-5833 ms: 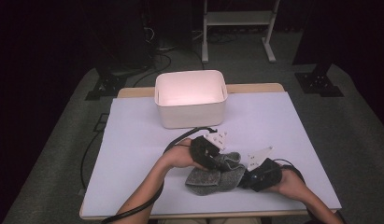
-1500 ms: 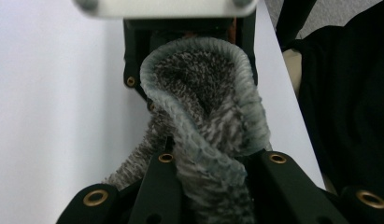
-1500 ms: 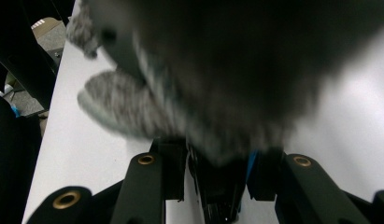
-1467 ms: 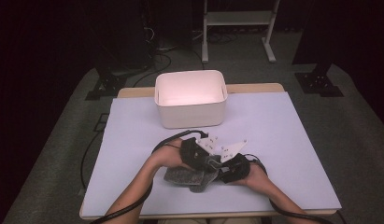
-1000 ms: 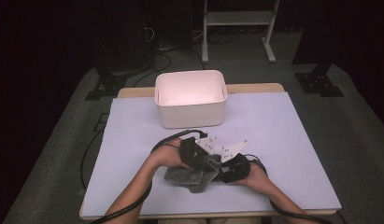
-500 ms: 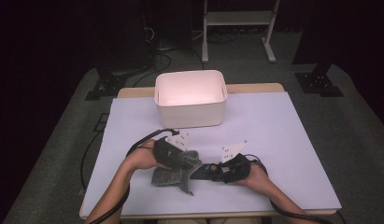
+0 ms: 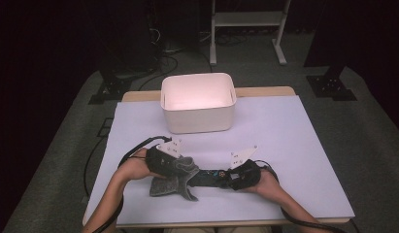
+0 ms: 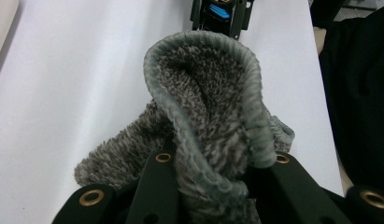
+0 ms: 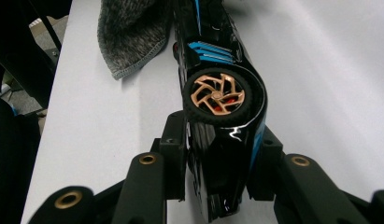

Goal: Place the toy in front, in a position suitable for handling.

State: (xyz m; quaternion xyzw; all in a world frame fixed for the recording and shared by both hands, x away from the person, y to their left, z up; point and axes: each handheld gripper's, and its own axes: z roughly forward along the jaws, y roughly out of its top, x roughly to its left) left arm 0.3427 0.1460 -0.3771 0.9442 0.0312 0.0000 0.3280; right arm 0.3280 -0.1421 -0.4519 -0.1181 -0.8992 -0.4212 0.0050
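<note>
Table [image 7: 294,145]: pale cover, white bin [image 7: 198,103] at upper middle.
Left gripper [image 7: 180,167]: jaws closed tight on grey cloth [image 8: 213,116].
Right gripper [image 7: 226,178]: jaws clamp black toy car [image 9: 220,93], lower middle.

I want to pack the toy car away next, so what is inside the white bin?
The white bin looks empty: the high view shows bare inner walls and floor. Its near wall hides the strip of floor just behind it, so anything small there cannot be seen.
</note>
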